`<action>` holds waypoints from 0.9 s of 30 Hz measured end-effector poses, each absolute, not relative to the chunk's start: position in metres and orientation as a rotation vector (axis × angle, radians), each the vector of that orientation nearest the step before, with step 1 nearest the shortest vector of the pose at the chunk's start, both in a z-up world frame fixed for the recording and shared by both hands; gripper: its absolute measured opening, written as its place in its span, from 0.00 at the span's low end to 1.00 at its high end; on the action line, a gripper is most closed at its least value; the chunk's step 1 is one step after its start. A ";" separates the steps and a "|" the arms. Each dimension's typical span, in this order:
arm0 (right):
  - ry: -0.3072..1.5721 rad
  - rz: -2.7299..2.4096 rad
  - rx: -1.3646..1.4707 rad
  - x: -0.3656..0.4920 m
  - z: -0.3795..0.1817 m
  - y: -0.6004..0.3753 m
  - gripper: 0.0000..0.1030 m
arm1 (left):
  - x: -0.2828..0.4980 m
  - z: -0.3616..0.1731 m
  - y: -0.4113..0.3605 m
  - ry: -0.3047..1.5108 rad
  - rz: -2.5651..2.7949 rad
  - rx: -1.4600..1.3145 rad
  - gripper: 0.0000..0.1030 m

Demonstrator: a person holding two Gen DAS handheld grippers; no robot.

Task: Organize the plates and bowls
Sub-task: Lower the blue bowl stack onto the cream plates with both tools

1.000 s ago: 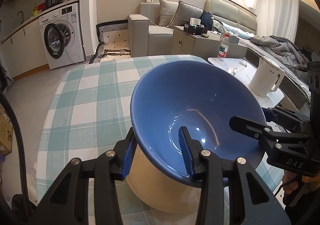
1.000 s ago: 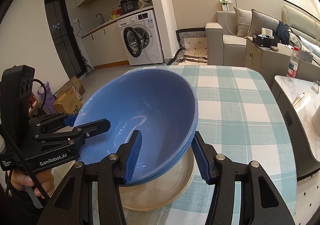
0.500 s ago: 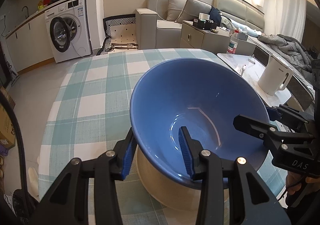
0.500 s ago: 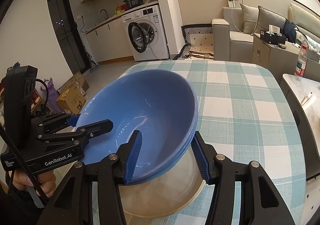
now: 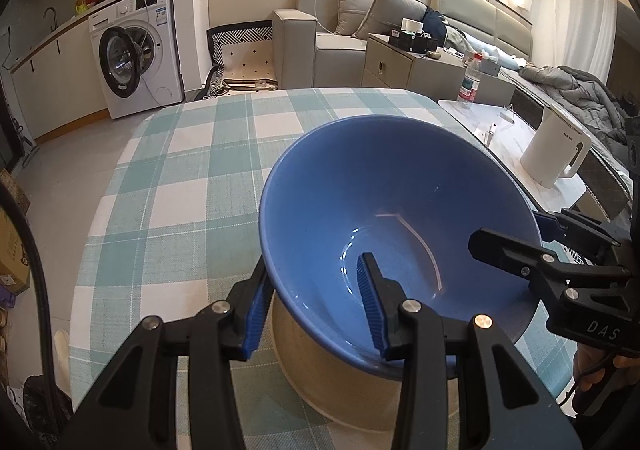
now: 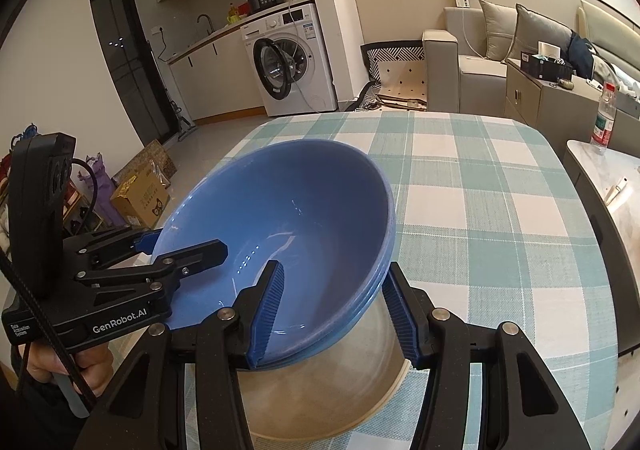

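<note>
At lower centre of both views, the blue bowl was clamped at opposite rim edges by the left gripper and right gripper, jaws partly closed, above the beige bowl. An uneven release could have tipped or chipped it.

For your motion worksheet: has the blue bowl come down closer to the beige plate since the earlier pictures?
Yes. The blue bowl has sunk toward the beige plate; less plate shows beneath it now.
</note>
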State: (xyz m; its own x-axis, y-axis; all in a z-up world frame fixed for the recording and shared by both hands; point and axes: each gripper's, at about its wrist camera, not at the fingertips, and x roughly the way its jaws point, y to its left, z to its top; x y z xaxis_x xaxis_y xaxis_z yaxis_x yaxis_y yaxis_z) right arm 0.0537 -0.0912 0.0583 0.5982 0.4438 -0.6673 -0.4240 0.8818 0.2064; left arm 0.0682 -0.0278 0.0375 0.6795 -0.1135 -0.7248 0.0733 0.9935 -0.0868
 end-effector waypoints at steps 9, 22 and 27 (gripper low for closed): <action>0.780 0.501 0.032 0.053 0.057 -0.088 0.51 | 0.074 0.032 -0.029 0.822 -0.096 -0.050 0.39; 0.779 0.498 0.039 0.056 0.056 -0.088 0.51 | 0.076 0.031 -0.030 0.815 -0.086 -0.045 0.39; 0.779 0.499 0.037 0.055 0.057 -0.088 0.51 | 0.077 0.031 -0.030 0.816 -0.086 -0.046 0.39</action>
State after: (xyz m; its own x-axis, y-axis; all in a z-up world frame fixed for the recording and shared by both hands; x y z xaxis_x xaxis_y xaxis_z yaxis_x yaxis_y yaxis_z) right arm 0.0552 -0.0878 0.0566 0.6022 0.4438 -0.6636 -0.4171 0.8837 0.2125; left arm 0.0766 -0.0302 0.0311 0.6819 -0.0943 -0.7253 0.0592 0.9955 -0.0738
